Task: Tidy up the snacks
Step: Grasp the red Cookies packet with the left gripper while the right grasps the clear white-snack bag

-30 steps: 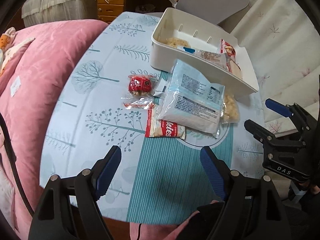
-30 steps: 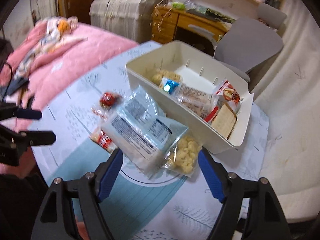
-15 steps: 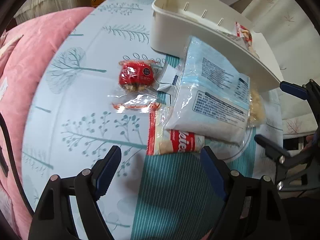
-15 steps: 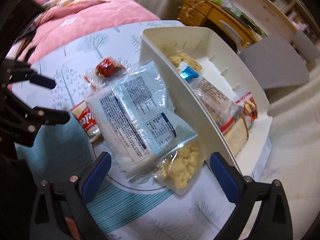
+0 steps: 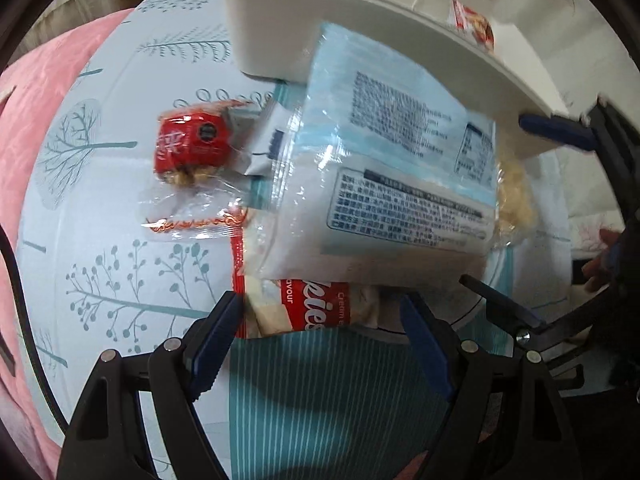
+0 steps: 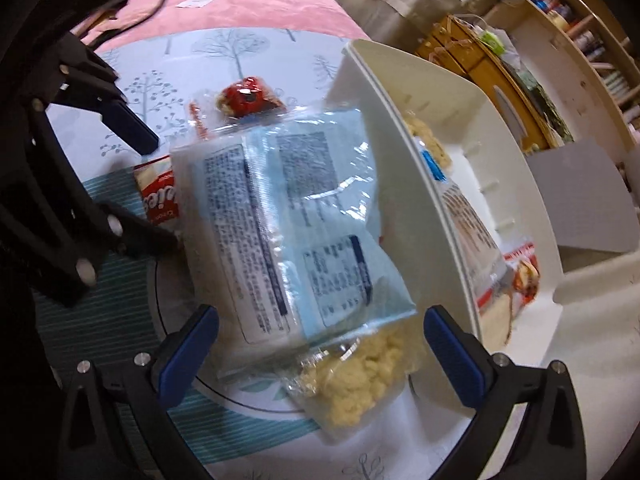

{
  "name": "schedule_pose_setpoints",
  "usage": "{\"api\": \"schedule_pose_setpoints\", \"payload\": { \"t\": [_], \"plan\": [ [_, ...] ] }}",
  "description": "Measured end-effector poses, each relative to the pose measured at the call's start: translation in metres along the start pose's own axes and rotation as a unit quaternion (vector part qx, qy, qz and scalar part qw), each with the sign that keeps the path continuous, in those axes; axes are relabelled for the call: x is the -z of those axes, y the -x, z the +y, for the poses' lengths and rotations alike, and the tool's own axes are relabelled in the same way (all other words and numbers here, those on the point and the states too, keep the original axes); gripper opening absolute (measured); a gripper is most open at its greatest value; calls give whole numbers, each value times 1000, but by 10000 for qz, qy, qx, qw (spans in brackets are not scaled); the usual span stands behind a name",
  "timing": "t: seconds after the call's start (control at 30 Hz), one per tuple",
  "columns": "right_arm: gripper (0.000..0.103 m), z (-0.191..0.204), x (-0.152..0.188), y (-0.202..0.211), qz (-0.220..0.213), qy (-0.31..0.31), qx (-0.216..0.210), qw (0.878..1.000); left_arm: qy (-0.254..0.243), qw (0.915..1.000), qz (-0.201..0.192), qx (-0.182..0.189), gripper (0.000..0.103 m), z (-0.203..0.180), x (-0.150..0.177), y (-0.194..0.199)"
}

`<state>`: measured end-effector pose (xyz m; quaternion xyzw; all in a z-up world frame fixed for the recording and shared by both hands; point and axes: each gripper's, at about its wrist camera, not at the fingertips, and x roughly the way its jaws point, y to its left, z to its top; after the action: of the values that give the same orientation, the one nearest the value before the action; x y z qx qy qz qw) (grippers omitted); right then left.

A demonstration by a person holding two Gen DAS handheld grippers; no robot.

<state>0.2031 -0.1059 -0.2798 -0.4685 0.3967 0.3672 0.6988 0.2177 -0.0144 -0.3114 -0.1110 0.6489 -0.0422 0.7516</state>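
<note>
A: Report gripper state, both sides.

B: My left gripper [image 5: 320, 320] is over the bench [image 5: 100, 240], jaws apart, nothing between the pads. The cookie pack [image 5: 316, 312] lies just ahead of the fingertips, not touched. My right gripper [image 6: 320, 336] has its jaws opening to full spread. The near end of the blue pack [image 6: 304, 216] and the crumble bag [image 6: 360, 364] lie between the fingers; the pads press on neither.

A: Locate the snacks relative to the bin.

B: The bin [image 5: 360, 36] is a white tray at the far side of the bench. The blue pack lies label side up just beside the bin's near wall; whether it touches the wall I cannot tell. It overlaps the cookie pack, which projects from under its edge farthest from the bin. The crumble bag protrudes from under the blue pack's corner, close to the bin wall. The red snack [image 5: 192, 148], in clear wrap, sits beside the blue pack, near the bin's corner and apart from it.

A: Bin contents?

B: In the right wrist view, the bin holds several packets against its near wall: a pale crumbly snack [image 6: 428, 140] at the far end, a wrapper with a blue end [image 6: 460, 208], and a red-printed pack [image 6: 520, 276]. The rest of the bin floor is bare.
</note>
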Motion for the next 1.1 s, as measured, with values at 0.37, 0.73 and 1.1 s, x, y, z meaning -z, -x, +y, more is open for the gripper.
{"api": "schedule_pose_setpoints", "payload": {
  "t": [0.37,0.73,1.1],
  "plan": [
    [103,7,-4,-27,-193,238,-317,9990,-127,9985,-132,-507,85,-30,-21,-20],
    [103,-6,-3,-45,-162,-279,-813,9962,-343,9963,-418,-672,71,-32,-13,-11],
    [97,-23,-6,-48,250,-1077,-1202,9866,-96,9968,-690,-404,49,-9,-4,-2]
  ]
}}
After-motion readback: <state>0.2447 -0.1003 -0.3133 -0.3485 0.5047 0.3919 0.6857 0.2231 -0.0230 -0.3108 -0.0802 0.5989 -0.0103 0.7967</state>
